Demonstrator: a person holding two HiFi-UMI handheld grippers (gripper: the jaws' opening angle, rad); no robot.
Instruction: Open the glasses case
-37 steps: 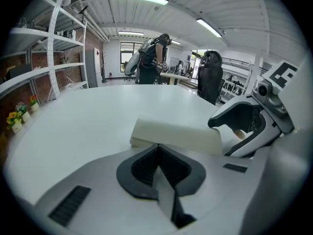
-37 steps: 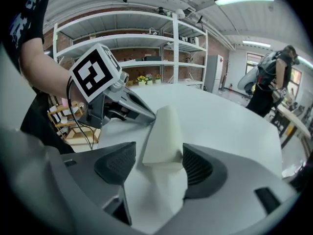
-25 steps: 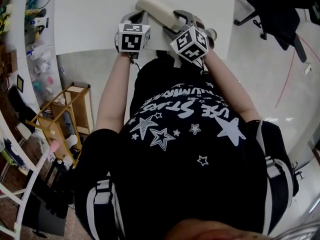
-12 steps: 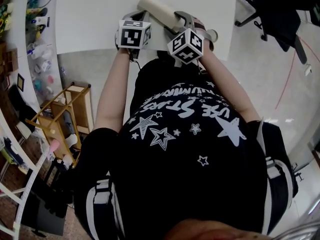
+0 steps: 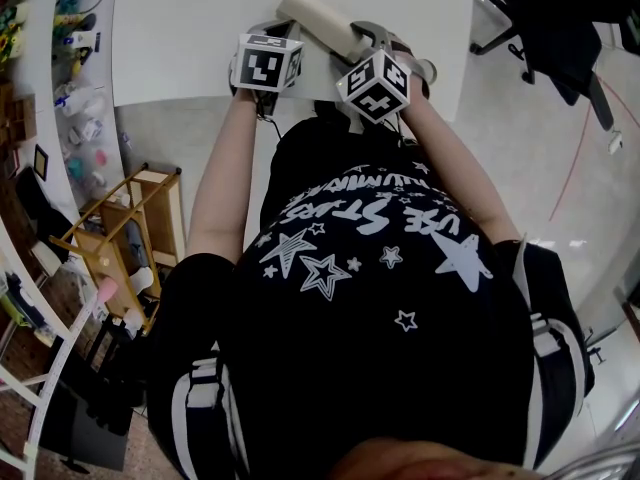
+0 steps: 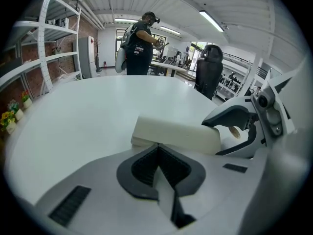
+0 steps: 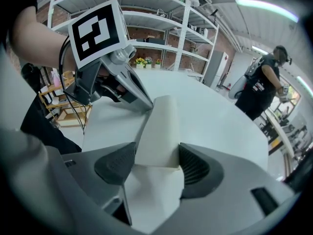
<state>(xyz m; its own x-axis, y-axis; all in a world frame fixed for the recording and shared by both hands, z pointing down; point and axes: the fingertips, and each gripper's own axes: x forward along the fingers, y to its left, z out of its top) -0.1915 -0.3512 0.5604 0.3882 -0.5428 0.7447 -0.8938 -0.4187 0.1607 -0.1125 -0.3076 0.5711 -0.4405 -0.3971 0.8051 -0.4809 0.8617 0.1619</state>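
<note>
Right tool: pads pinching the near end of the cream glasses case, one pad on each long side. The case lies closed on the white worktop, close to the edge where the person stands. Left tool: pads pressed together with nothing between them, tips just at the case's long side, about where lid meets base; actual contact not certain. Risks, as I judge them: the shut tips are blunt for a narrow seam, so they may skate over the smooth lid instead of lifting it. With the hold on one end only, a sideways push from the left tool could swing the case round in the pads or pull it free. If the right pads bear on the lid as well as the base, the squeeze itself would keep the lid down. A slip toward the person would send the case off the near edge. Further off, a standing person, well apart from the work.
</note>
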